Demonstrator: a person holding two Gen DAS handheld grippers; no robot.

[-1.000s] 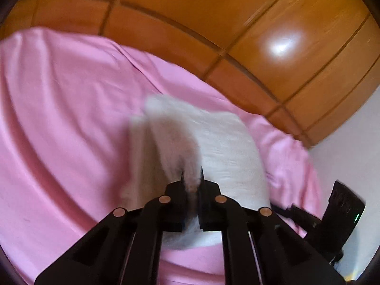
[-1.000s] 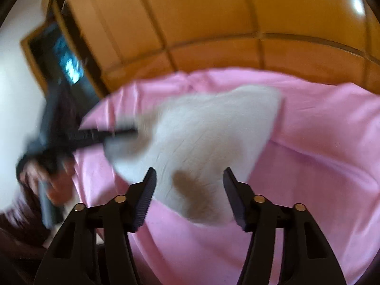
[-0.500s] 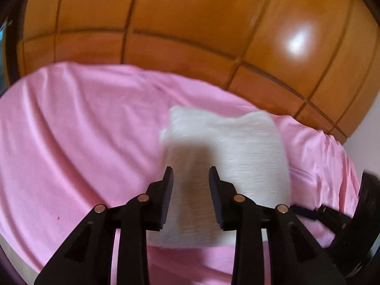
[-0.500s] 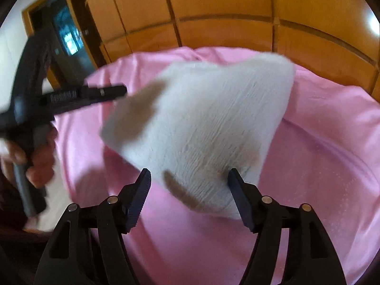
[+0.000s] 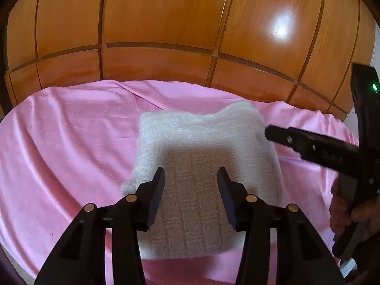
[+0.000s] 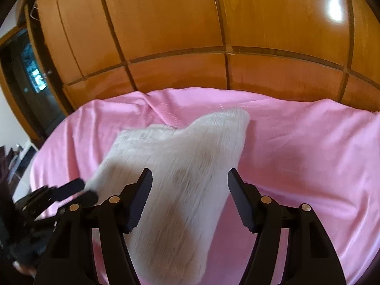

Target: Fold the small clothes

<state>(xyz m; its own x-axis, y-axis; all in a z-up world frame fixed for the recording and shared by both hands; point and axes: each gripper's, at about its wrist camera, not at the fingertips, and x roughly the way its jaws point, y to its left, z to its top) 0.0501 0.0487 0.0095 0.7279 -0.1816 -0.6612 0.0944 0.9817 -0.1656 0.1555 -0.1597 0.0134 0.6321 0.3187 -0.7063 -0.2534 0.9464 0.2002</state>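
Note:
A white knitted garment [image 5: 199, 166] lies folded on the pink sheet [image 5: 71, 142]; it also shows in the right wrist view [image 6: 180, 166]. My left gripper [image 5: 190, 175] is open and empty just above the garment's near part. My right gripper [image 6: 188, 178] is open and empty over the garment. The right gripper shows in the left wrist view [image 5: 308, 144] at the garment's right edge. The left gripper shows in the right wrist view [image 6: 78, 188] at the garment's left edge.
The pink sheet [image 6: 308, 154] covers the whole bed. A glossy wooden wardrobe [image 5: 166, 23] stands right behind the bed. A dark doorway [image 6: 30, 80] is at the far left in the right wrist view.
My left gripper let go of the garment's edge and opened wide. The garment dropped flat into its fold. Both grippers drew back a little.

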